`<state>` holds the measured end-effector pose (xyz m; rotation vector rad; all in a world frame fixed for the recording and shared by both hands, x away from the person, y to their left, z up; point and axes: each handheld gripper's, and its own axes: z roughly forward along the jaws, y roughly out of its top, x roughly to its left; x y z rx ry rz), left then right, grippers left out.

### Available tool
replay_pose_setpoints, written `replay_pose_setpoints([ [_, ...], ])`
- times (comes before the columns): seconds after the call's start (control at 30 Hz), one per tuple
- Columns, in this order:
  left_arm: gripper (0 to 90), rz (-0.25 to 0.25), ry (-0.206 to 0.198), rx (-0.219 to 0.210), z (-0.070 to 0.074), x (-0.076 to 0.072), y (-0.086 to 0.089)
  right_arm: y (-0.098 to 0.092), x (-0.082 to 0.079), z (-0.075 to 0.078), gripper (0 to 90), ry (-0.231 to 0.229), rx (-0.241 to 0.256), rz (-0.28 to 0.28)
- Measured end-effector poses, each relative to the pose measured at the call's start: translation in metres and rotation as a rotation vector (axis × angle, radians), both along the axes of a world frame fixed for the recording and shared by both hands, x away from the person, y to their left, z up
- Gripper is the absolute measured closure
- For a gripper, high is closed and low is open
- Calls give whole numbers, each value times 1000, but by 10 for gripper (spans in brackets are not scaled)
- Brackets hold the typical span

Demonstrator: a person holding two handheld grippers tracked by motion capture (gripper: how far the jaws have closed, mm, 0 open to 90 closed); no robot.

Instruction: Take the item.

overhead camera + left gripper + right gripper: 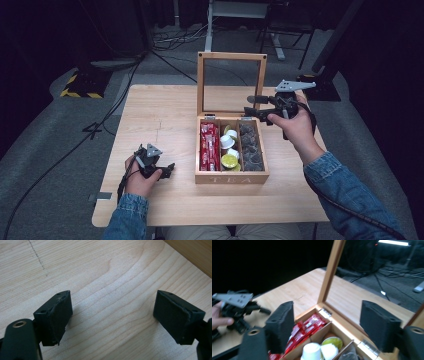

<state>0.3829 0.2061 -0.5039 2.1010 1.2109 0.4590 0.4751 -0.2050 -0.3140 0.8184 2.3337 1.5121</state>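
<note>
Where the front wall of the wooden box [231, 178] faces the person, it reads "TEA". Its glass-paned lid [231, 82] stands upright at the box's 12 o'clock edge. Inside, red sachets [210, 146] fill the left compartment, white and yellow-green pods [229, 150] the middle, dark pods [250, 147] the right. At the box's 1 o'clock, the right gripper [254, 106] hovers above the back right corner, jaws spread wide and empty. At the box's 9 o'clock, the left gripper [167, 169] rests low over bare tabletop, jaws likewise wide apart around nothing. Open pale wood of the table [160, 112] lies around 10 o'clock. Grey carpet with cables surrounds the table; the room beyond is dark.
</note>
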Motion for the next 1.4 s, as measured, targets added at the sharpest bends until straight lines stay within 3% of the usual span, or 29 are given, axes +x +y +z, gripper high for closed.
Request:
replay_pose_setpoints([
  [0.07,161,0,0,0,0,0,0,3,-3,-2,351,-18,-39,34],
  [0.17,160,0,0,1,0,0,0,9,-8,-6,392,-6,-30,67],
  [0.4,160,0,0,0,0,0,0,19,-15,-13,437,30,-51,76],
  [0.47,160,0,0,0,0,0,0,26,-17,-14,441,16,-82,85],
  [0.63,161,-1,1,2,0,0,0,36,-18,-18,428,8,-82,97],
  [0.73,160,0,1,-1,0,0,0,47,-20,-23,419,-49,-156,93],
  [0.83,160,0,0,-1,0,0,0,55,-19,-28,418,-14,-157,102],
  [0.93,160,0,0,0,0,0,0,60,-20,-31,419,-13,-166,109],
  [1.4,157,-4,1,-3,0,1,0,90,-16,-66,433,118,-173,144],
])
